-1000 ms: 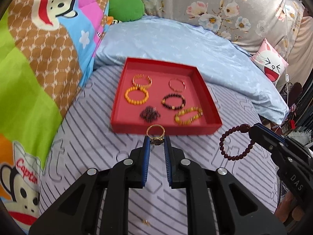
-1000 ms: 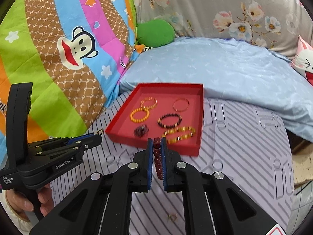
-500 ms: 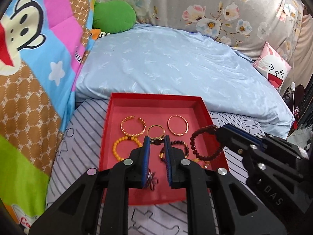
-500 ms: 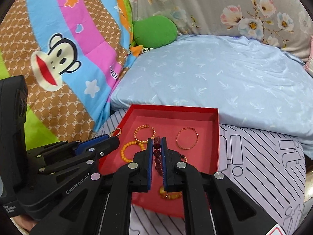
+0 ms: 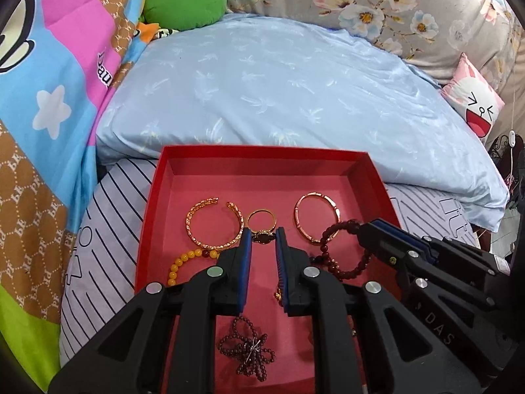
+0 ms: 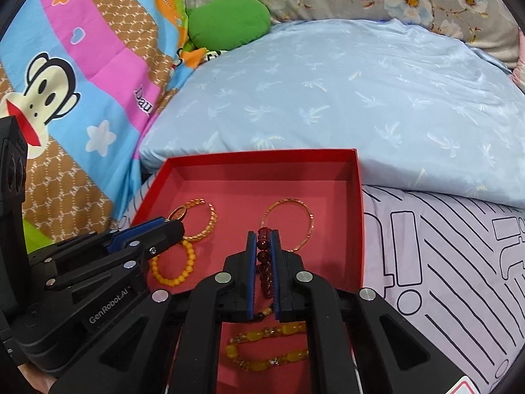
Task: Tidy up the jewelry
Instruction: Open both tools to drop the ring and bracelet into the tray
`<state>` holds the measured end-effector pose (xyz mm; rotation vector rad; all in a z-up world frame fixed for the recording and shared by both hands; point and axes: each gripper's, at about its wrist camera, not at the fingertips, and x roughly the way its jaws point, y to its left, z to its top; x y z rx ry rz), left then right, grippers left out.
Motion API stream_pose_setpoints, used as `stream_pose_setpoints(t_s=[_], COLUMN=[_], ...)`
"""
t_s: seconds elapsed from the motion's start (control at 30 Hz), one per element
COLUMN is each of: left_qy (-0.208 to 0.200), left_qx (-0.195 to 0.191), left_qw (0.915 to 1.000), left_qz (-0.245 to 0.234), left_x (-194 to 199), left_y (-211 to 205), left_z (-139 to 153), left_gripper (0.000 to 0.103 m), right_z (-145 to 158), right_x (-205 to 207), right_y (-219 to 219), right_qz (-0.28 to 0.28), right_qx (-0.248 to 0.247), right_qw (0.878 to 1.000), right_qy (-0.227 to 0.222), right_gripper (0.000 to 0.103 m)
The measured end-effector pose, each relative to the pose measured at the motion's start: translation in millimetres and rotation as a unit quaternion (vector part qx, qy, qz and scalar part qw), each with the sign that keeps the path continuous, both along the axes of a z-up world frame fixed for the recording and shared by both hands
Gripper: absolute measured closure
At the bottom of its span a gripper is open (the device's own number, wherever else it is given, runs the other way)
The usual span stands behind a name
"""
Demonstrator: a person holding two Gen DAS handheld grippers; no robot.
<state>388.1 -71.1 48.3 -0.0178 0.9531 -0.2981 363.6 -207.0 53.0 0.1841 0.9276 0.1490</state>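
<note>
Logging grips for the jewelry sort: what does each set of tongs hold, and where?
Left tongs pinch the gold ring by its dark setting. Right tongs clamp the dark red bead bracelet on a few beads.

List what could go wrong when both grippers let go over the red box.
The ring in the left gripper hangs right by the gold bangle; it may land on it. The dark red bracelet in the right gripper could drop across the thin bangle and tangle.

Beyond both fingers [image 5: 247, 249]: far strip of red tray [image 5: 262, 170] floor bare, room to pass. Gold cuff [image 5: 215, 225] & thin bangle [image 5: 316, 218] flank it; blue pillow [image 5: 279, 92] blocks behind.
</note>
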Motion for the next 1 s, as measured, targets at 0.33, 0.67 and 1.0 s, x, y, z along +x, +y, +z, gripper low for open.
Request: stream_pose_setpoints(t_s=[0.33,0.67,1.0], left_qy=[-0.011,-0.028,-0.047], left_qx=[0.009,0.009,0.014], left_qw=[0.9995,0.9988,0.9973], left_qz=[0.028,0.04,0.054], left_x=[-7,-37,-81], left_y=[6,24,43], left_z=[1,21,38], left_gripper=[0.057,0.052,0.05], right_z=[19,39,50], right_x=[-19,-58,-105], right_y=[-12,-2,8], right_qz=[-0.014,-0.003,0.003], right_qx=[-0.015,-0.026,-0.026], right_qw=[0.999,0.998,0.998], right_qy=[-0.034,-0.053,-0.061], right_gripper=[0.08,0.077,0.077])
